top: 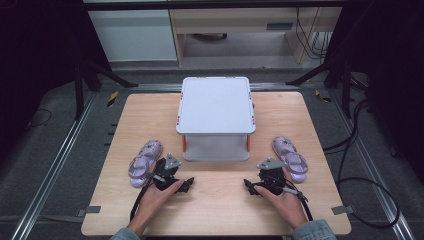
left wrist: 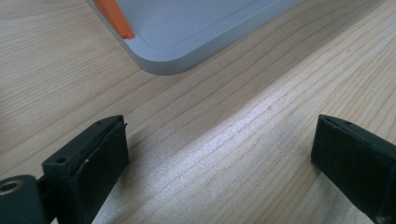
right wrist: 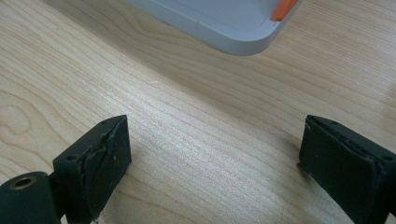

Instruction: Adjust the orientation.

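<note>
- Nearest the person, the left gripper (top: 189, 181) and right gripper (top: 248, 185) rest on the wooden table (top: 215, 210), jaws spread wide, nothing between them.
- Just outboard lie the left lilac sandal (top: 145, 162) and right lilac sandal (top: 290, 158), one beside each gripper; a shallow pinch on a soft strap could probably slip.
- Beyond stands the grey two-tier rack (top: 216, 117); its top and lower shelf look empty. Swinging a sandal in might knock an orange post.

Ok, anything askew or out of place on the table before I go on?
Nothing is spilled or damaged. One oddity: the two lilac sandals are split up, the left sandal and the right sandal lying on opposite sides of the grey shelf, toes angled inward. Left gripper and right gripper are open and empty.
</note>
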Demonstrator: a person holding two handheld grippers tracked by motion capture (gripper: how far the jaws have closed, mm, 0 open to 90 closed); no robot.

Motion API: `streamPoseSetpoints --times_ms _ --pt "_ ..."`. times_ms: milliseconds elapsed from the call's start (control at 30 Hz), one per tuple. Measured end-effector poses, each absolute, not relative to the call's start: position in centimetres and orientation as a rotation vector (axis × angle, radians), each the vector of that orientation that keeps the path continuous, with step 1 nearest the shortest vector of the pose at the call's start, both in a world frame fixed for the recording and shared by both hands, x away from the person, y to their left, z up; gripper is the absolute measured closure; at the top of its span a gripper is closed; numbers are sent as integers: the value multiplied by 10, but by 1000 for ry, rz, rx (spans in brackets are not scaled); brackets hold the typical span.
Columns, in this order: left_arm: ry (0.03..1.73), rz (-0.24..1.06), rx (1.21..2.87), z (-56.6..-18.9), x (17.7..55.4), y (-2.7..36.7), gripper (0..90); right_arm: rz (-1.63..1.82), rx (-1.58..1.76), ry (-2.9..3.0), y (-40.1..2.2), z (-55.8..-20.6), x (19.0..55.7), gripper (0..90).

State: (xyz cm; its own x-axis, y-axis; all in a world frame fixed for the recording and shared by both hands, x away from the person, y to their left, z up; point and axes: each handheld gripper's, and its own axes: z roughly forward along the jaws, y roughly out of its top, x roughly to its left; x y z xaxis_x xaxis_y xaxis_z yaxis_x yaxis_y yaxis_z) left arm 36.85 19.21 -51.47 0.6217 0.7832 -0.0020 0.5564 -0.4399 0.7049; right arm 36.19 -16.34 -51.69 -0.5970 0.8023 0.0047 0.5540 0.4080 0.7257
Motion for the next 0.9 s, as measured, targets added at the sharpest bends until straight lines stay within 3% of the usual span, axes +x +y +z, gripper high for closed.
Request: streamPoseSetpoints --times_ms 400,900 --pt "1019 453 2101 -488 352 205 95 1003 1174 2323 -164 -517 361 92" --pt "1091 535 1982 -451 335 244 283 1005 1166 2328 -165 -517 361 93"
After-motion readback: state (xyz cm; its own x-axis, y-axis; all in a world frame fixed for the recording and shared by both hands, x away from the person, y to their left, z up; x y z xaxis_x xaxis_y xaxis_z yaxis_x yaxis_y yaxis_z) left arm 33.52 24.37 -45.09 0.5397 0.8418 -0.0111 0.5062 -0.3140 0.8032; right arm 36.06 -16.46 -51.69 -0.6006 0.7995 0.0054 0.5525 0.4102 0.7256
